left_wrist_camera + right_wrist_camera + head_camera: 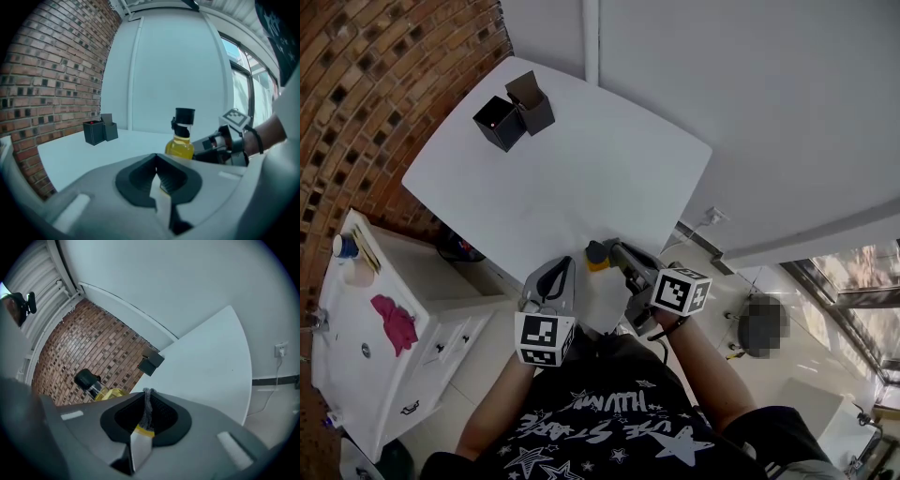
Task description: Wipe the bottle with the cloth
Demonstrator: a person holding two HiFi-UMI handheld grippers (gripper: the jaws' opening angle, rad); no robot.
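A small bottle [597, 255] of yellow liquid with a black cap stands upright near the front edge of the white table [581, 169]. My left gripper [563, 265] is just left of it, shut, with nothing between the jaws; in the left gripper view the bottle [180, 140] stands just beyond the closed tips [156, 157]. My right gripper [619, 251] is on the bottle's right side, shut on a thin grey cloth [147, 409] with a yellow part lower down. In the right gripper view the bottle [101, 391] lies to the left of the jaws.
Two black boxes [514, 111] stand at the table's far left corner. A brick wall [384, 84] runs along the left. A white cabinet [356, 375] with a pink rag [394, 321] stands at the lower left, beside the person.
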